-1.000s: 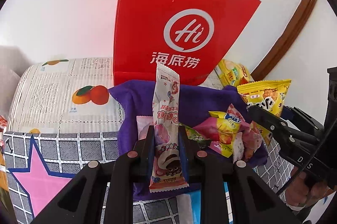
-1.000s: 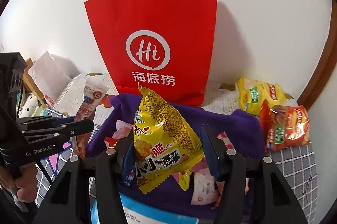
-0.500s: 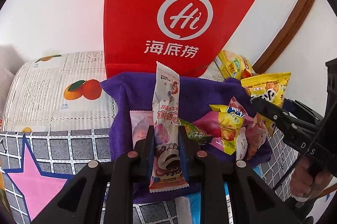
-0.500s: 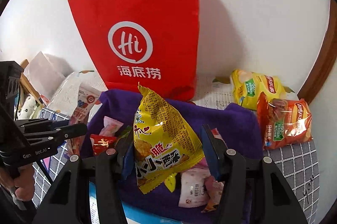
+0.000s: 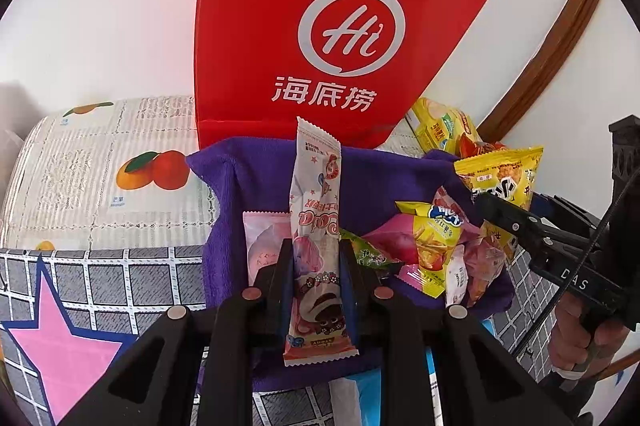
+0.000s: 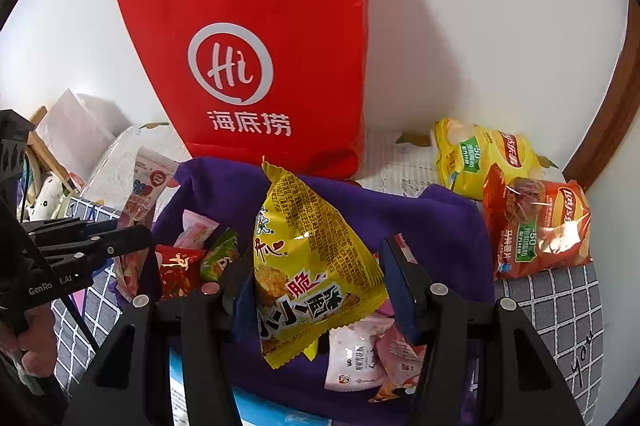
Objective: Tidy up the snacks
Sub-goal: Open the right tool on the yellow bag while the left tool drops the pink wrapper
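We are clamping the left tongs (image 5: 316, 274) tight on a long pink snack bar (image 5: 316, 246), its wrapper standing upright between the pads and rising toward twelve o'clock. We are pinching the right tongs (image 6: 316, 282), partly closed, on a puffy yellow packet (image 6: 308, 266) that is bulging out above and below the pads. Just past both grips, a purple cloth (image 5: 256, 170) is lying spread on the tabletop (image 5: 100, 278), and loose snacks (image 5: 436, 246) are heaped on it at about two o'clock from the left tongs. In the right view, a red sachet (image 6: 176, 270) and a green one (image 6: 220, 254) are sitting on the cloth at ten o'clock of the packet, with pale pink wrappers (image 6: 360, 358) below it at five o'clock. Farther off, at two o'clock in the right view, a yellow chip bag (image 6: 480, 158) and a red chip bag (image 6: 536, 226) are lying side by side, overlapping, off the cloth. Behind the cloth, a red bag (image 6: 256, 46) is standing upright against the white wall (image 6: 480, 6), at twelve o'clock.
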